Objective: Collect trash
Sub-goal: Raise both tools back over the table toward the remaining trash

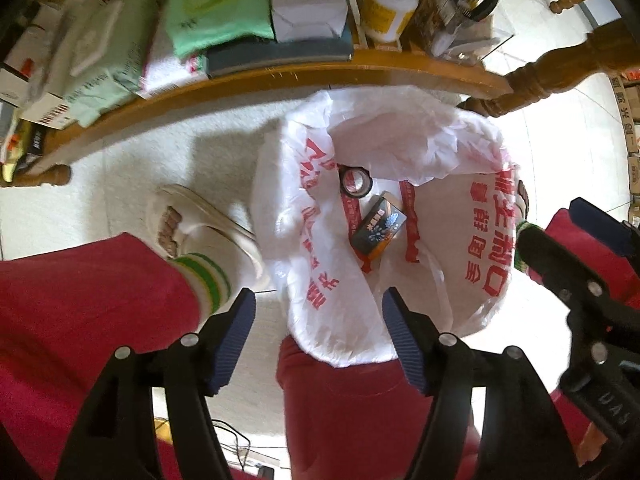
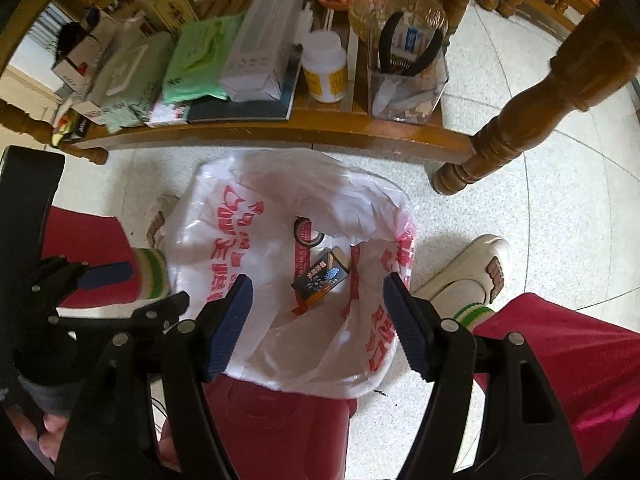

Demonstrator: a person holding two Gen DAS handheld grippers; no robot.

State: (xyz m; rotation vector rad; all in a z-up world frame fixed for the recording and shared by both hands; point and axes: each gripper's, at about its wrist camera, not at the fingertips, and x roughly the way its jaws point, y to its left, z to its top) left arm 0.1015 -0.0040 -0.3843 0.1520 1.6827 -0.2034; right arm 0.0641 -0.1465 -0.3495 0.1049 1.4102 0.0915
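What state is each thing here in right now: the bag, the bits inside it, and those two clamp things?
Plastic bag: mouth open, standing on the floor.
Small box: lying inside the bag.
Tape roll: inside the bag, beside the box.
Left gripper: jaws open, empty.
Right gripper: jaws open, empty.

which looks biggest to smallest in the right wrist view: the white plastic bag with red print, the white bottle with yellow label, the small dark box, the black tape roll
1. white plastic bag with red print
2. white bottle with yellow label
3. small dark box
4. black tape roll

The box and roll look close in size.
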